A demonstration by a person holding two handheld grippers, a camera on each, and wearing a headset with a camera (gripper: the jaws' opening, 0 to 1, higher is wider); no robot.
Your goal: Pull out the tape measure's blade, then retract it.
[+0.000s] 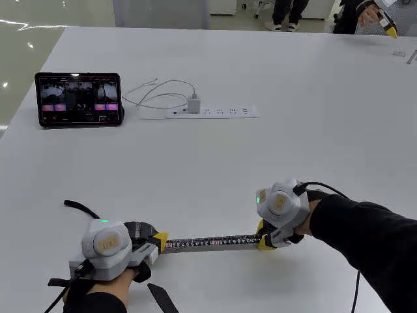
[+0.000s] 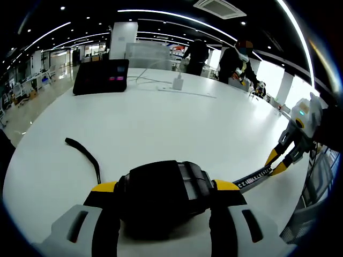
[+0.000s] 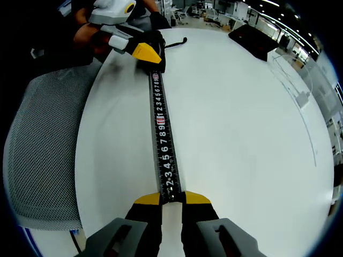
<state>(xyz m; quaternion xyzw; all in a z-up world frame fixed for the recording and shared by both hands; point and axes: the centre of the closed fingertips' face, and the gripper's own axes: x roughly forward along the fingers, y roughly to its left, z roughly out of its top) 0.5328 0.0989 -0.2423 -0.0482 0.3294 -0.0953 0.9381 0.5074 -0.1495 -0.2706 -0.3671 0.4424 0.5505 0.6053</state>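
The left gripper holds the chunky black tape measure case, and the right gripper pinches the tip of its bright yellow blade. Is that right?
Not quite: the blade is black with white numbers, not yellow, as the right gripper view shows. The left gripper does hold the chunky black tape measure case, and the right gripper does pinch the blade's tip.
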